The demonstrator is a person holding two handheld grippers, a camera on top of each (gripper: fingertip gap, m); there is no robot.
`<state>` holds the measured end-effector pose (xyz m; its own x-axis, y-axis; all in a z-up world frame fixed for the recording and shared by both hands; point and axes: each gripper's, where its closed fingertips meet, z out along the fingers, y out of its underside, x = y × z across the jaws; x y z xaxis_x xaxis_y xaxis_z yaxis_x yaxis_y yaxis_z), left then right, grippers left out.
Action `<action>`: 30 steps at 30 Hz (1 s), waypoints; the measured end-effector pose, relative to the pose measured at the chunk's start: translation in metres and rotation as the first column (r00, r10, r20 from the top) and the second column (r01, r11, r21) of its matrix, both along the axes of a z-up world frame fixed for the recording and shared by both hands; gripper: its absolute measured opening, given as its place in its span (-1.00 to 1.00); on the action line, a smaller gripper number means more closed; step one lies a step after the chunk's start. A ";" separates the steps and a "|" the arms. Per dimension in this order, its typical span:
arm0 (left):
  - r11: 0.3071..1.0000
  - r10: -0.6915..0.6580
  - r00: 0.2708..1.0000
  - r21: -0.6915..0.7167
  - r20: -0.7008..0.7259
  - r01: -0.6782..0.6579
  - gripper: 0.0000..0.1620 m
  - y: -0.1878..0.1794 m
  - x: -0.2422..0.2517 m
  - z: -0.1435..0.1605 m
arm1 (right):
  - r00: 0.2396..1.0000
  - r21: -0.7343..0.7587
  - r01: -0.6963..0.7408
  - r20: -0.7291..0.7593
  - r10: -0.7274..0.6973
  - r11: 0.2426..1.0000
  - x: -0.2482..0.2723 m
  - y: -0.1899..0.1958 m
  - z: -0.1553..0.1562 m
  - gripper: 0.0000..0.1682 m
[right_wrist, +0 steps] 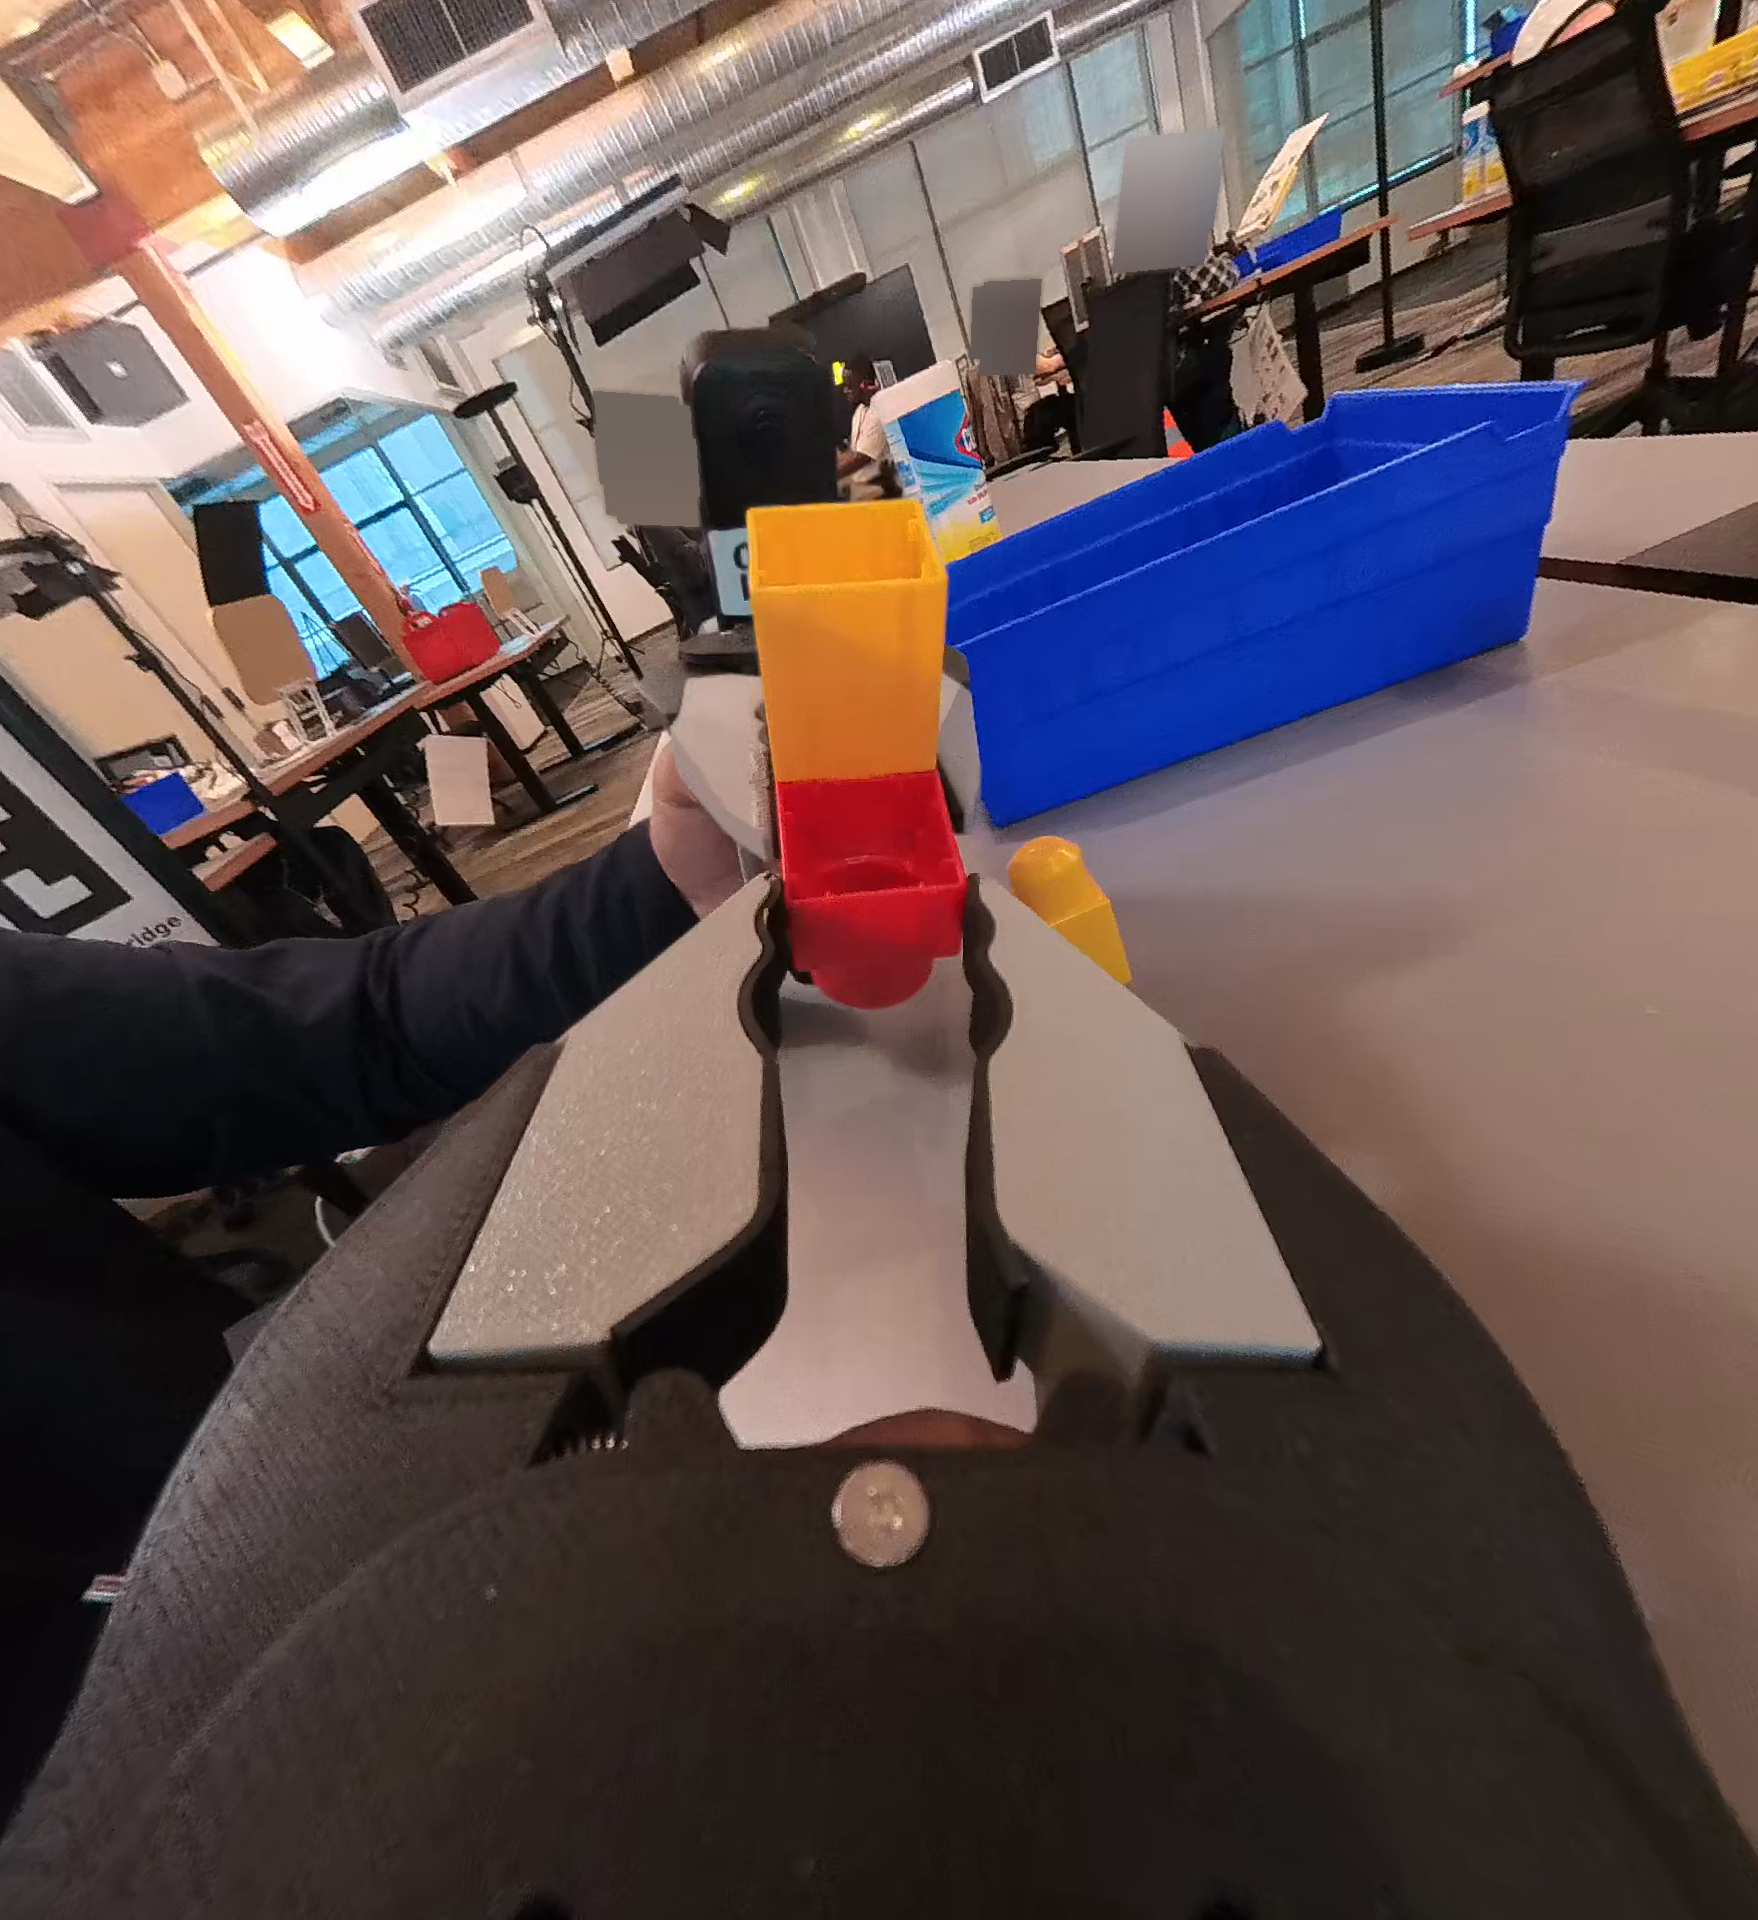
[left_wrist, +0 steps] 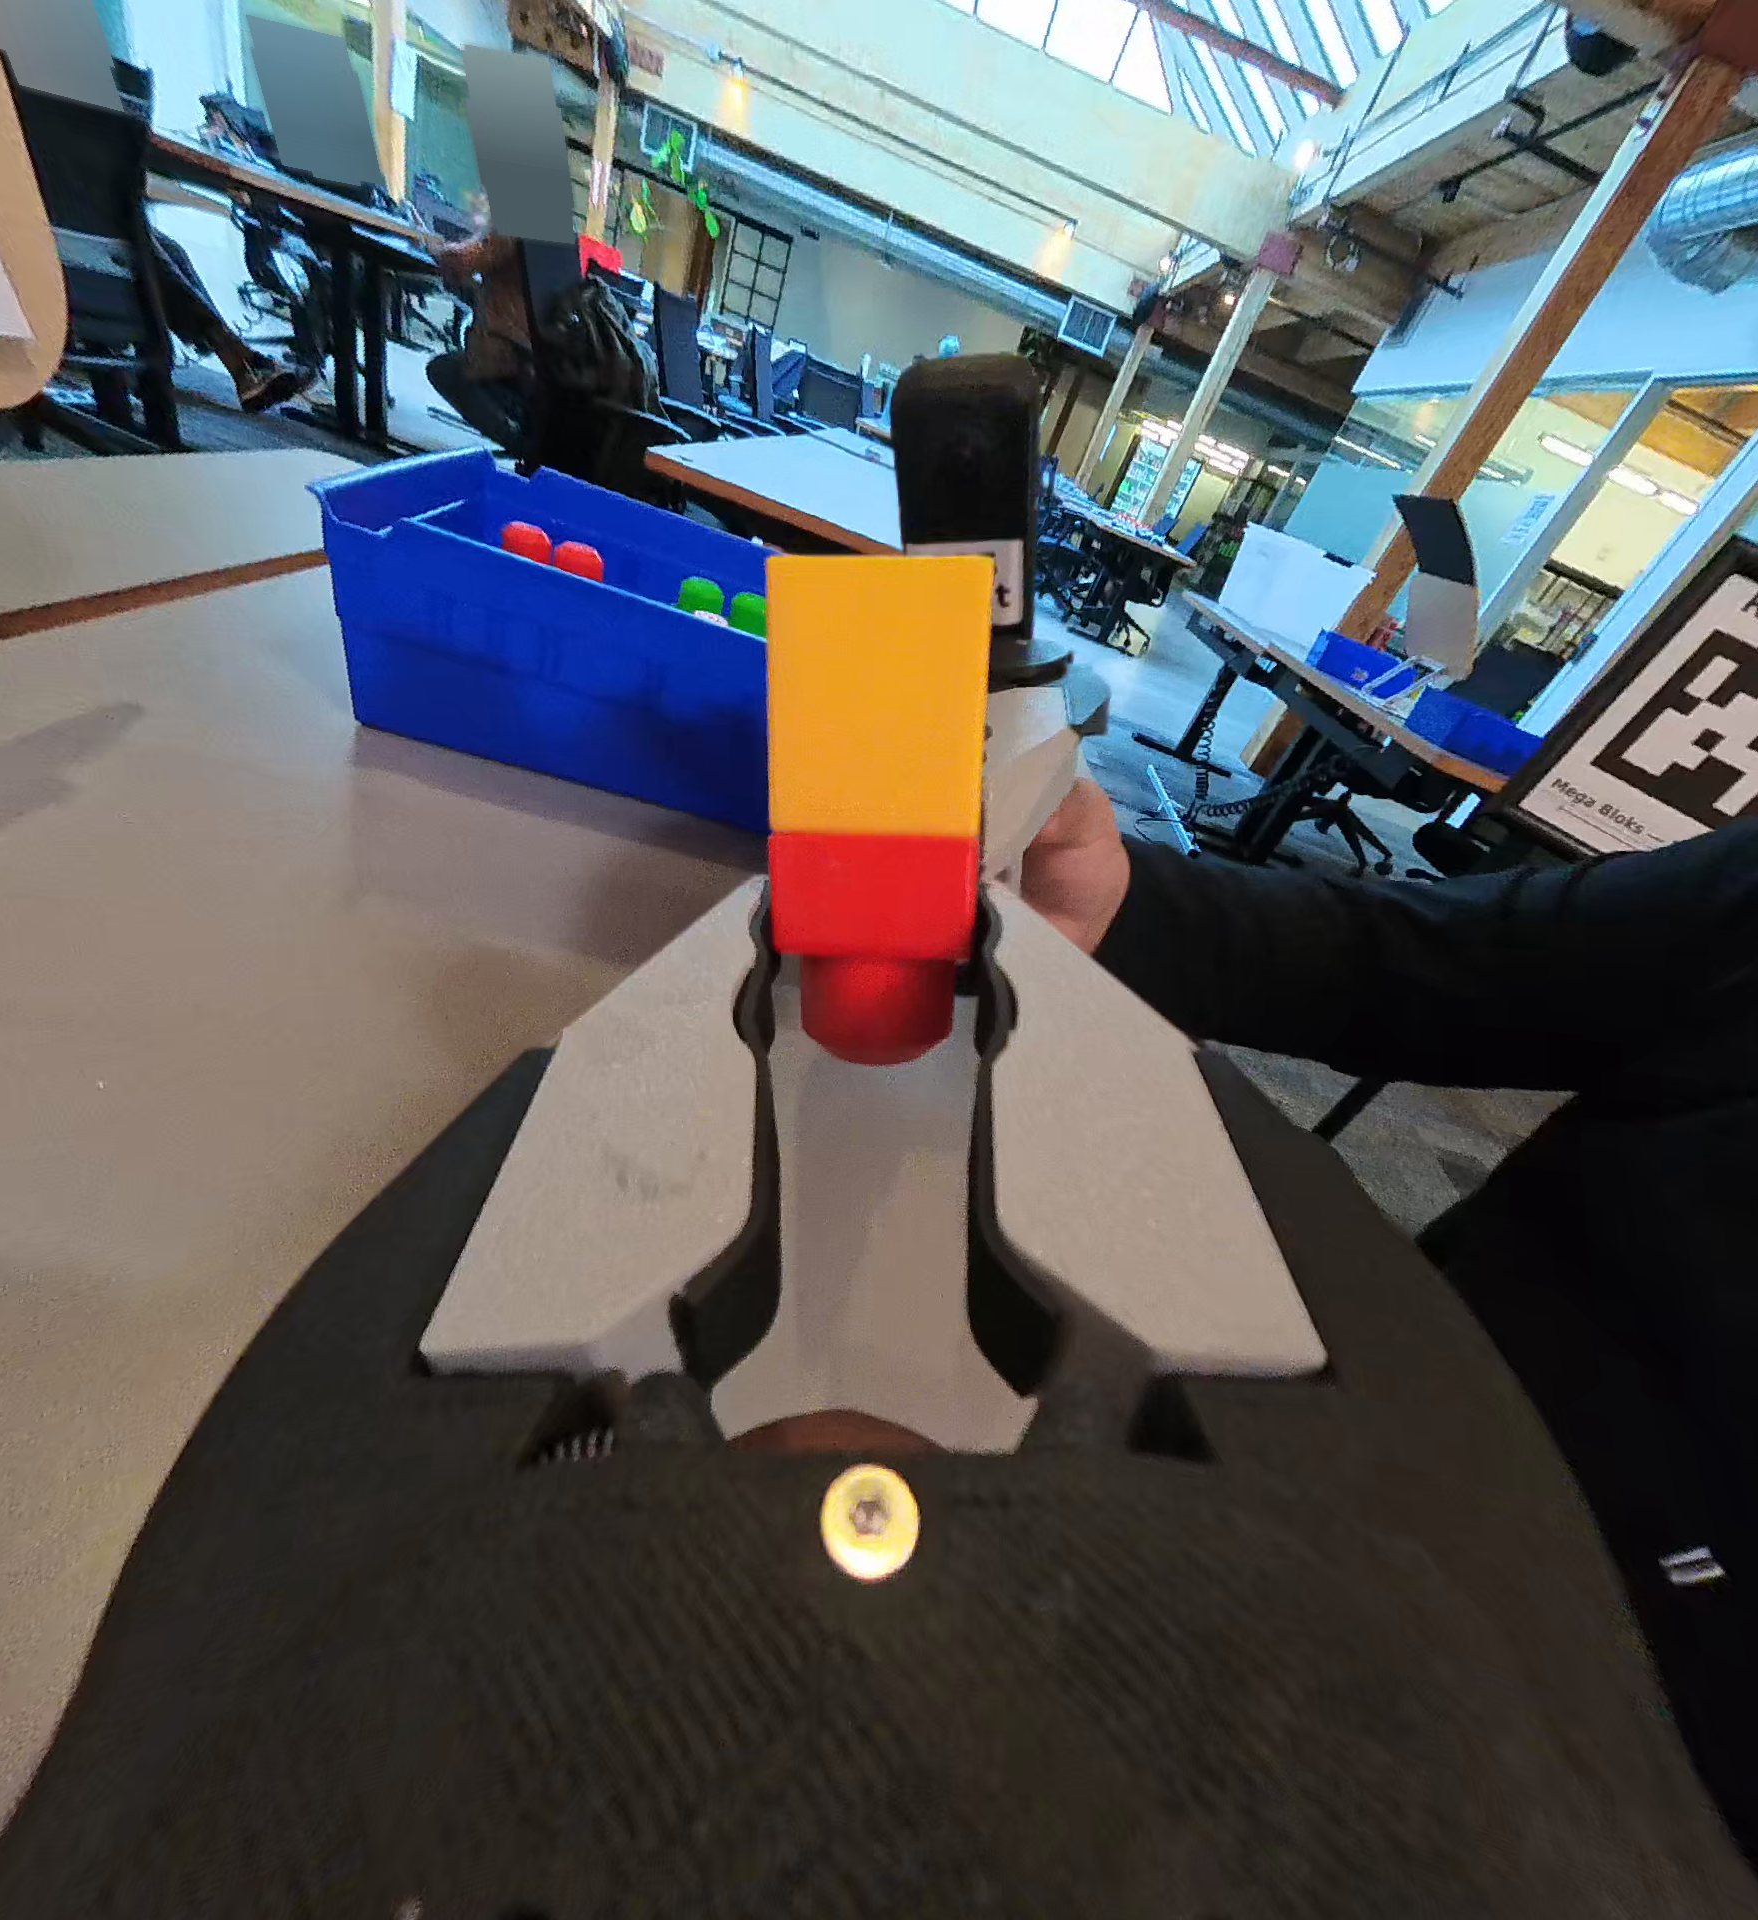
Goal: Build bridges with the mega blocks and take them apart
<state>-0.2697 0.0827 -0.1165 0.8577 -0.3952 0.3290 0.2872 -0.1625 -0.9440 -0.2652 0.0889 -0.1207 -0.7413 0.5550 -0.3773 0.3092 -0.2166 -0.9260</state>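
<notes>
Both claws clamp one block stack above your counter (right_wrist: pixel 1477 935).
Your left claw (left_wrist: pixel 873 914) and right claw (right_wrist: pixel 873 920) each pinch a red block (left_wrist: pixel 870 894) (right_wrist: pixel 870 862), joined by the yellow block (left_wrist: pixel 875 691).

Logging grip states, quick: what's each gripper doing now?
Left gripper: closed on the red block.
Right gripper: closed on the red block.
</notes>
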 end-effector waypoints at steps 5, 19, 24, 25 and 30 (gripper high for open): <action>0.994 -0.064 0.998 -0.093 -0.016 0.062 -0.58 -0.001 0.007 -0.019 | 1.000 -0.031 0.007 0.006 -0.006 0.999 0.000 0.005 0.004 -0.63; 0.998 -0.048 0.997 -0.052 -0.059 0.045 -0.58 0.000 0.012 -0.010 | 0.996 -0.192 -0.077 0.026 0.083 0.978 0.005 0.005 0.014 -0.58; 0.999 -0.033 0.998 -0.039 -0.046 0.031 -0.59 -0.001 0.009 -0.006 | 0.998 -0.166 -0.055 0.028 0.060 0.985 0.002 0.006 0.011 -0.50; 0.999 -0.031 0.999 -0.034 -0.041 0.030 -0.59 -0.001 0.008 -0.005 | 0.998 -0.165 -0.052 0.026 0.057 0.985 0.002 0.007 0.011 -0.49; 0.998 -0.045 0.999 -0.035 -0.011 0.045 -0.58 -0.001 0.009 -0.005 | 0.998 -0.164 -0.064 0.010 0.067 0.984 0.003 0.004 0.012 -0.47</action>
